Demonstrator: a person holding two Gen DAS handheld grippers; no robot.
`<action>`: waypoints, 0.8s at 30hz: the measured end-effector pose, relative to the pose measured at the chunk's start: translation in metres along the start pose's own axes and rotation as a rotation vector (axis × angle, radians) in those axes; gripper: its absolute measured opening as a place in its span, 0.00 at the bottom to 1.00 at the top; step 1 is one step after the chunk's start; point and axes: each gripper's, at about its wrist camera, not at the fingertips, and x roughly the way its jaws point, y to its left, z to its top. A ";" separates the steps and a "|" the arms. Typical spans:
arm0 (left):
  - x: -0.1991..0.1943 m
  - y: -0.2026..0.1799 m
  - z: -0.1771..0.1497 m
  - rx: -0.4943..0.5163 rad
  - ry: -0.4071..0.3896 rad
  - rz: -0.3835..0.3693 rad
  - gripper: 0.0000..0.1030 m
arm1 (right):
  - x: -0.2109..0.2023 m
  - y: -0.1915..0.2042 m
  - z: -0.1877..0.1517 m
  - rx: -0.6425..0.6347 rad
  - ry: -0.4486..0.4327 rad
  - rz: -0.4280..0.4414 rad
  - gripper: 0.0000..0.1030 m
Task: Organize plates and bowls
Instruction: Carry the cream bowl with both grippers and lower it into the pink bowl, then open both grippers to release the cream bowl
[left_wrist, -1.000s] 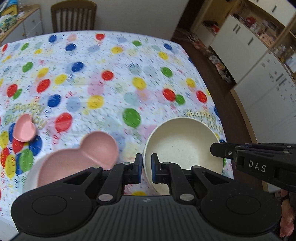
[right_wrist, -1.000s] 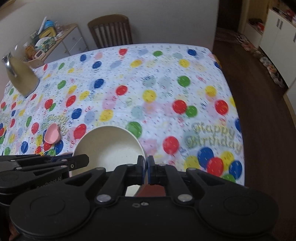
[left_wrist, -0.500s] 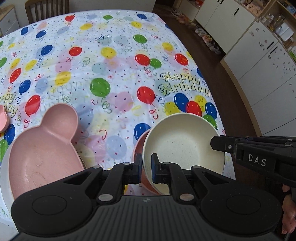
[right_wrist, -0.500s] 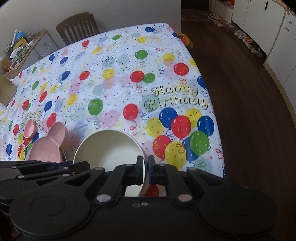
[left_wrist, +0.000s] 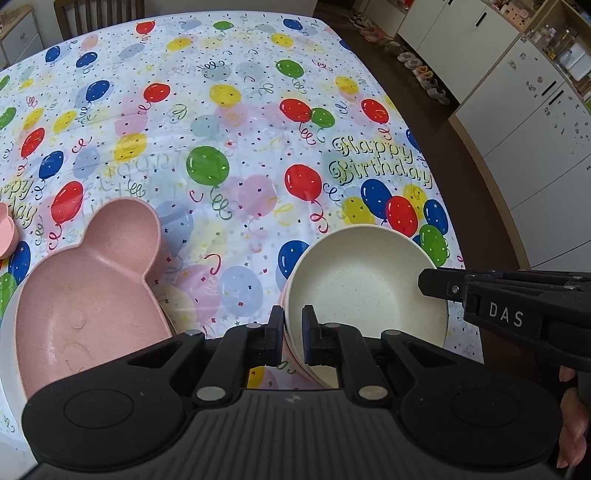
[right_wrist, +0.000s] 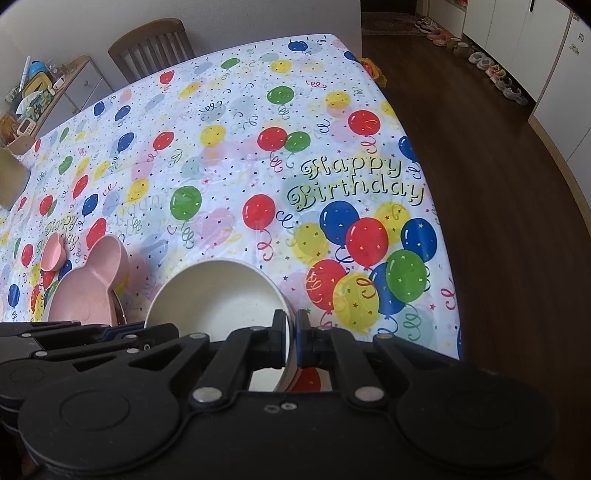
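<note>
At the far left, a small pink dish (right_wrist: 53, 251) sits alone on the balloon tablecloth (left_wrist: 236, 122), with nothing in it. Next to it is the big pink plate with round ears (left_wrist: 85, 295). It is empty too, and it rests on something white underneath. To the right, near the table's front edge, is the cream bowl (left_wrist: 365, 284). It is empty, with a pink rim showing just under it, so it may be going onto a stack. The left gripper (left_wrist: 293, 334) pinches the bowl's left rim. The right gripper (right_wrist: 291, 339) pinches its right rim. Holding both sides probably keeps the bowl flat and steady.
</note>
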 end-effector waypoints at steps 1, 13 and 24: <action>0.000 0.000 0.000 0.002 -0.001 -0.001 0.09 | 0.001 0.000 0.000 0.002 0.002 -0.001 0.04; -0.020 0.006 0.001 -0.006 -0.042 -0.035 0.09 | -0.010 0.006 0.003 0.004 0.015 0.024 0.21; -0.068 0.027 -0.001 -0.043 -0.162 -0.046 0.10 | -0.047 0.043 0.012 -0.103 -0.058 0.081 0.30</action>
